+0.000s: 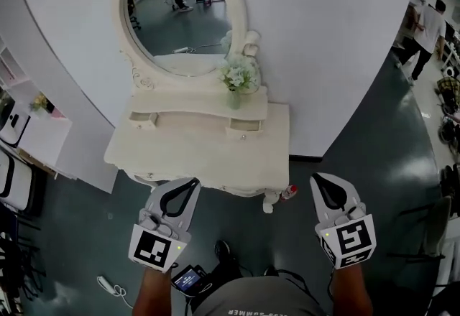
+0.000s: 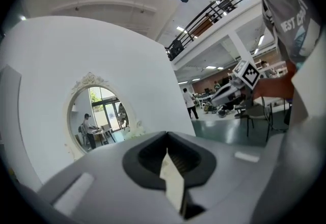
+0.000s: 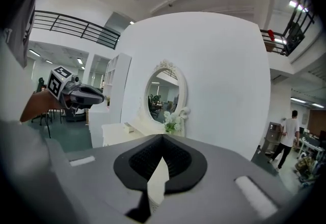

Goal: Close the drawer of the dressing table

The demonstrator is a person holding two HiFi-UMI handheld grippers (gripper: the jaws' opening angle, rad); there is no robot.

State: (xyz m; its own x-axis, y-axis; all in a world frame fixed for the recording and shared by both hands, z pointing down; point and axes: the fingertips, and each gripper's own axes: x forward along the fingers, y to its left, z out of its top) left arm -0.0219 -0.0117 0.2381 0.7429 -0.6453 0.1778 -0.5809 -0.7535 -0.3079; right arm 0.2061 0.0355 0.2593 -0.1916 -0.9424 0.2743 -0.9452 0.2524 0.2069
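Head view: the cream dressing table [image 1: 194, 153] stands against the white wall, with an oval mirror [image 1: 183, 13] above it and a vase of flowers [image 1: 237, 81] on its raised shelf. Two small drawers sit in that shelf. The right drawer [image 1: 243, 130] seems to jut forward a little, and so perhaps does the left drawer [image 1: 142, 119]. The left gripper [image 1: 191, 182] hovers at the table's near edge, touching nothing. The right gripper [image 1: 318, 179] hangs over the floor, right of the table.

Left gripper view: its fingers are pressed together with nothing between them. The mirror lies beyond, to the left.

Right gripper view: its fingers likewise meet, empty. The table, mirror and flowers stand ahead.
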